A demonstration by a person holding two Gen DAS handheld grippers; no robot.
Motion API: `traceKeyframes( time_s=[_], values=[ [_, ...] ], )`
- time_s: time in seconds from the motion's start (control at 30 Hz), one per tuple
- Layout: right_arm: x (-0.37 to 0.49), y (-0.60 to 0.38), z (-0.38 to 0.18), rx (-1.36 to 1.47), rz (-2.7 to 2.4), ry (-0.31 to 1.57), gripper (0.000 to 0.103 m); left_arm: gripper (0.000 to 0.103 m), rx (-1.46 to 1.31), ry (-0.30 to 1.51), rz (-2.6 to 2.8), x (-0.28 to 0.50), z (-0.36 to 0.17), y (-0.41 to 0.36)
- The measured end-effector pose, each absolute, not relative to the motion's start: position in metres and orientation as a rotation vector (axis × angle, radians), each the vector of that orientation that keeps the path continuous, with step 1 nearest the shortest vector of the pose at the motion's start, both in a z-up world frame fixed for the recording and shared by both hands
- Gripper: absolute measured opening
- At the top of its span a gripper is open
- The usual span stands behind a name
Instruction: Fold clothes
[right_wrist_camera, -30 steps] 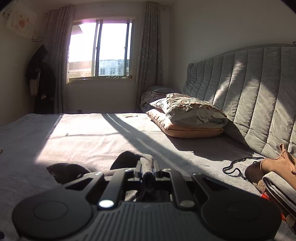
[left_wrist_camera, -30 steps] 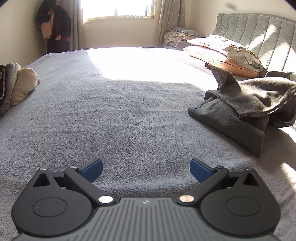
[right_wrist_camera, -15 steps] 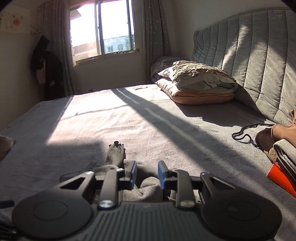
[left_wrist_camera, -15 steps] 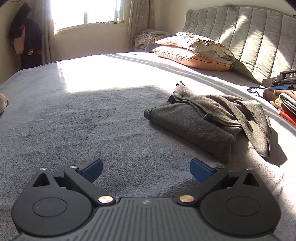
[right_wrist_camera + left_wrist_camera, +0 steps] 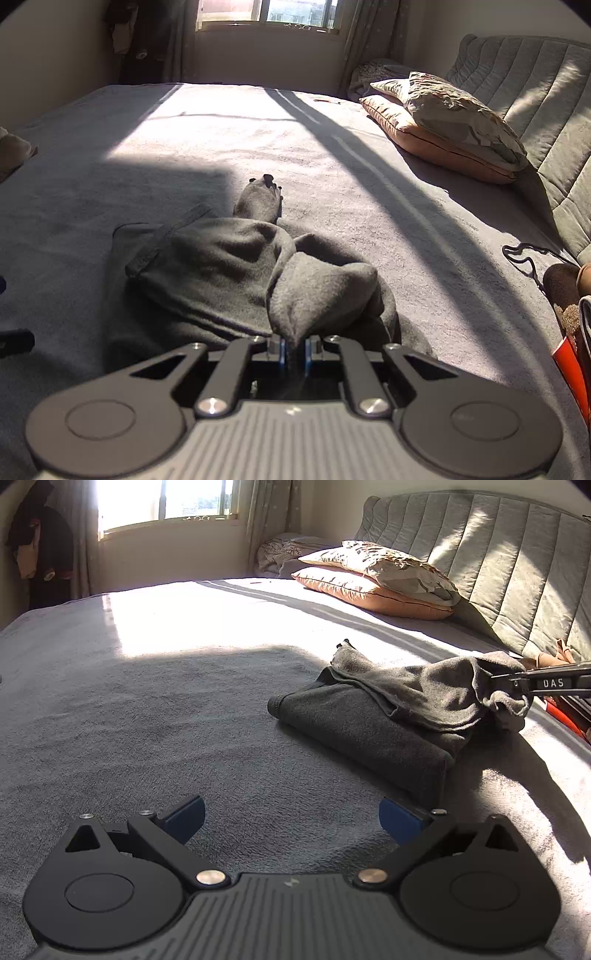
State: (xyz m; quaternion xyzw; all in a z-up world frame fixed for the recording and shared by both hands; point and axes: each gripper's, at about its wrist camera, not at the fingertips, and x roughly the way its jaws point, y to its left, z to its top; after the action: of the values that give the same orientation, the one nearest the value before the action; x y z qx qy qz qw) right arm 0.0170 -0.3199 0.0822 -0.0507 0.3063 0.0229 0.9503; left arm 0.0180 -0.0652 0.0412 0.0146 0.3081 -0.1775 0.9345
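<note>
While the right hand-held gripper [image 5: 294, 349] pinches a raised fold of the dark grey garment [image 5: 373, 716] lying right of centre on the bed [image 5: 147, 709], the left hand-held gripper [image 5: 291, 818] gapes wide, empty, near it.

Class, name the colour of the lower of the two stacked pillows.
The lower pillow is orange-peach, clearest in the left wrist view.
</note>
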Motion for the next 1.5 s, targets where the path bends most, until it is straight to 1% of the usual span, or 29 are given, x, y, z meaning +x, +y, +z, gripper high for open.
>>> traceKeyframes(
  time_s=[0.03,0.13,0.2,0.27,0.47,0.6,0.67,0.77,0.87,0.9,0.93,0.97,1.0,1.07,1.1,1.23,1.33,1.4,1.43,1.47,1.5],
  values=[
    [0.008,-0.324,0.101,-0.042,0.058,0.52,0.009,0.103,0.021,0.621,-0.365,0.018,0.045,-0.063],
    [-0.024,-0.333,0.147,0.051,0.072,0.32,0.009,0.103,-0.015,0.581,-0.37,0.016,0.057,-0.054],
    [-0.042,-0.335,0.177,0.079,0.096,0.231,0.009,0.103,-0.04,0.563,-0.385,0.013,0.064,-0.046],
    [-0.052,-0.324,0.214,0.043,0.135,0.15,0.009,0.103,-0.054,0.552,-0.392,0.012,0.069,-0.039],
    [-0.059,-0.249,0.326,-0.159,0.251,-0.007,0.009,0.103,-0.171,0.498,-0.334,0.007,0.091,0.004],
    [-0.096,-0.222,0.398,-0.134,0.445,-0.18,0.009,0.103,-0.256,0.444,-0.283,-0.001,0.11,0.046],
    [-0.111,-0.21,0.421,-0.135,0.569,-0.216,0.009,0.103,-0.307,0.425,-0.235,-0.004,0.117,0.071],
    [-0.122,-0.193,0.436,-0.168,0.683,-0.242,0.009,0.103,-0.399,0.419,-0.155,-0.008,0.122,0.106],
    [-0.122,-0.204,0.422,-0.181,0.758,-0.296,0.009,0.103,-0.46,0.422,-0.104,-0.014,0.126,0.131],
    [-0.117,-0.215,0.408,-0.191,0.76,-0.301,0.009,0.103,-0.466,0.419,-0.091,-0.017,0.128,0.137],
    [-0.105,-0.23,0.386,-0.187,0.742,-0.257,0.009,0.103,-0.472,0.416,-0.077,-0.02,0.13,0.142],
    [-0.093,-0.244,0.365,-0.183,0.724,-0.205,0.009,0.103,-0.475,0.415,-0.068,-0.023,0.131,0.146],
    [-0.078,-0.258,0.34,-0.178,0.692,-0.114,0.009,0.103,-0.471,0.417,-0.071,-0.024,0.132,0.147],
    [-0.045,-0.288,0.269,-0.197,0.549,0.128,0.012,0.103,-0.458,0.424,-0.079,-0.027,0.133,0.146],
    [-0.031,-0.299,0.231,-0.238,0.423,0.251,0.012,0.103,-0.443,0.437,-0.095,-0.026,0.13,0.142],
    [-0.001,-0.341,0.112,-0.259,0.143,0.604,0.014,0.103,-0.373,0.507,-0.165,-0.021,0.115,0.117],
    [-0.013,-0.357,0.079,-0.141,0.134,0.631,0.016,0.103,-0.294,0.582,-0.235,-0.017,0.104,0.092],
    [-0.015,-0.352,0.082,-0.164,0.153,0.643,0.021,0.103,-0.218,0.627,-0.283,-0.007,0.093,0.08],
    [-0.016,-0.348,0.085,-0.177,0.168,0.634,0.033,0.103,-0.181,0.642,-0.297,-0.006,0.09,0.073],
    [-0.017,-0.346,0.084,-0.163,0.187,0.627,0.052,0.103,-0.143,0.653,-0.306,-0.004,0.085,0.068],
    [-0.019,-0.344,0.082,-0.15,0.207,0.623,0.058,0.103,-0.115,0.667,-0.314,-0.002,0.08,0.064]
  ],
)
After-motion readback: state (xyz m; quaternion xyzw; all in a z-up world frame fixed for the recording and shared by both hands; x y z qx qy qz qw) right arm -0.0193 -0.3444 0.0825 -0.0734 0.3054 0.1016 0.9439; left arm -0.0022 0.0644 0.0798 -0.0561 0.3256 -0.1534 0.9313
